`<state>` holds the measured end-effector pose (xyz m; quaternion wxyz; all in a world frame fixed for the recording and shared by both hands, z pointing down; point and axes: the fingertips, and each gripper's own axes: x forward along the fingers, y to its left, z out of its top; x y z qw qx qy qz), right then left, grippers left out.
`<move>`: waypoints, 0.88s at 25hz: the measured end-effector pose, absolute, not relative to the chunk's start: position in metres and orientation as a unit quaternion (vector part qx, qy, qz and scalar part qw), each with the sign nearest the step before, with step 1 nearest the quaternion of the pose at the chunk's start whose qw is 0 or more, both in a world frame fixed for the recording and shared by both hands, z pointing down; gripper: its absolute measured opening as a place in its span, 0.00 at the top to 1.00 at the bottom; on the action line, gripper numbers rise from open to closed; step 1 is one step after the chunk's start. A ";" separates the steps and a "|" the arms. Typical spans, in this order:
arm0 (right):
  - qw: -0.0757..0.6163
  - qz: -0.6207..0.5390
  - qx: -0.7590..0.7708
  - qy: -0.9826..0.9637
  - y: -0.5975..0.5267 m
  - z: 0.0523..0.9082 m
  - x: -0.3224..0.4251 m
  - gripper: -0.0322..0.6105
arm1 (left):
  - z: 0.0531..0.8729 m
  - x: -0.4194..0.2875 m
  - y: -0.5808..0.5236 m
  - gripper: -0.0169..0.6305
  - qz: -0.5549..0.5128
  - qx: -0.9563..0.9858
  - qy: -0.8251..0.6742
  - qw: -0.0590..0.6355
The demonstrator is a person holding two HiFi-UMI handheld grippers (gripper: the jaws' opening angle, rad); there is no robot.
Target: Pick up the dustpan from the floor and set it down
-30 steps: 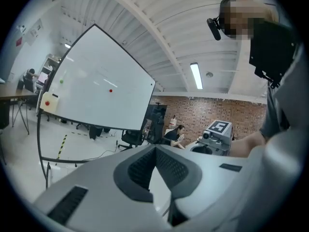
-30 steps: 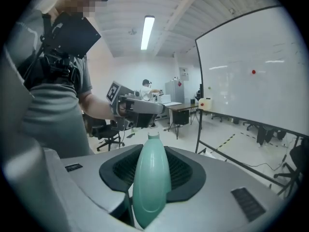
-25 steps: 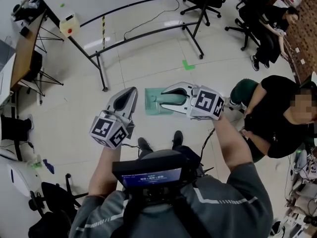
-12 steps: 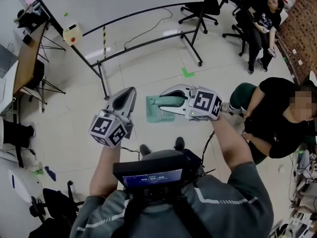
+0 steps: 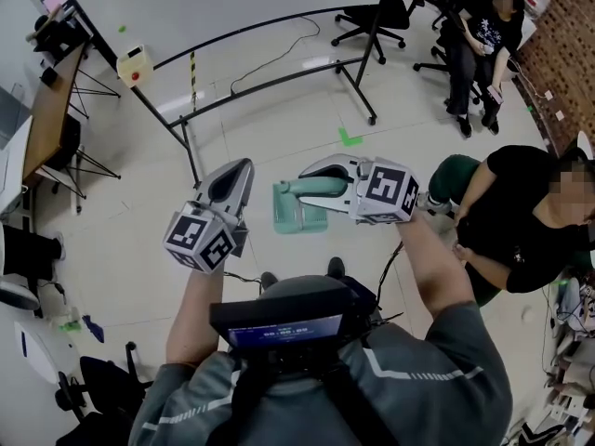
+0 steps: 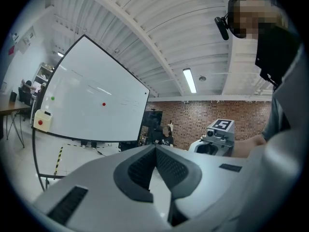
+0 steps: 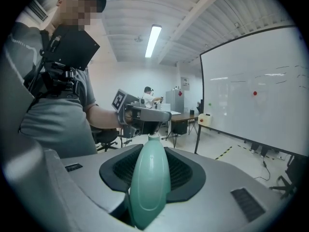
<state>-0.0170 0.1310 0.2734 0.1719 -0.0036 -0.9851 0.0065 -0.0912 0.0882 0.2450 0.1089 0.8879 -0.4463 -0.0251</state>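
My right tool [image 5: 314, 182], tilted slightly down, grips the one dustpan [image 5: 296, 214] by its handle; my left tool [image 5: 238, 169], held level, is closed empty.

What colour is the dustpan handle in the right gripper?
The handle is pale sea-green, clearest in the right gripper view.

Head view: camera on the person's head, facing steeply down on the pale tiled floor [image 5: 279, 128], with the grey left gripper [image 5: 237, 173] and the grey right gripper [image 5: 311, 179] near below the lens. Left gripper view: mounted just behind its own jaws, facing level across the room to the far white whiteboard on a black frame [image 6: 91, 100]. Right gripper view: mounted likewise, hard against the handle of the mint-green plastic dustpan [image 7: 149, 187] in its jaws. Both gripper views share that whiteboard, and each shows the other gripper and the person.
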 end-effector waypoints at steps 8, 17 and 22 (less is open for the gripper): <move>0.165 -0.002 0.000 -0.986 0.131 0.263 -0.013 0.71 | 0.243 -0.083 0.090 0.93 -0.020 0.891 -0.442 0.100; 0.167 -0.002 0.002 -0.986 0.121 0.261 -0.023 0.71 | 0.245 -0.096 0.084 0.92 -0.023 0.887 -0.447 0.109; 0.171 0.007 0.013 -0.985 0.108 0.265 -0.036 0.71 | 0.245 -0.114 0.083 0.92 -0.012 0.889 -0.449 0.089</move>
